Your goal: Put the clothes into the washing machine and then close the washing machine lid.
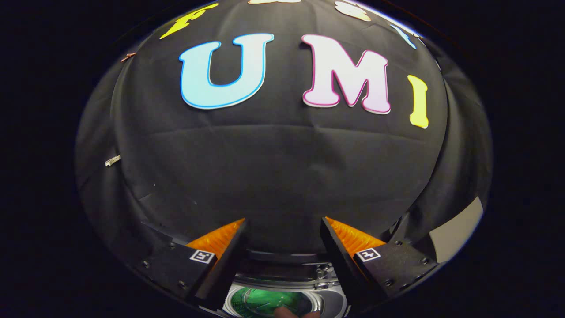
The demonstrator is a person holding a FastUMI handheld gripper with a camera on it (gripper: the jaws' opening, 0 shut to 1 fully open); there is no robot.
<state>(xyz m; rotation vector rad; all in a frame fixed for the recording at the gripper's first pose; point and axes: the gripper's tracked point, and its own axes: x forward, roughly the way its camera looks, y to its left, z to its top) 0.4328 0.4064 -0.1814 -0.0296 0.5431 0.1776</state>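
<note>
Green-lined washing machine (282, 300) drum below, between the parted tool (282, 229) fingers.

Dim, soft overhead light (cloth underexposed), strong fisheye bending at edges, sharp centre.

One washer (282, 282) was there, one green cloth (265, 302) in its drum, and two fingers (229, 256) spread apart.

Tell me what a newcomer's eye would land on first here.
First the black cloth wall of the booth, rising beyond the fingers. Next the gripper, its fingers spread apart with nothing between them. Below and between the fingers sits the washing machine's round opening, with something green inside.
</note>
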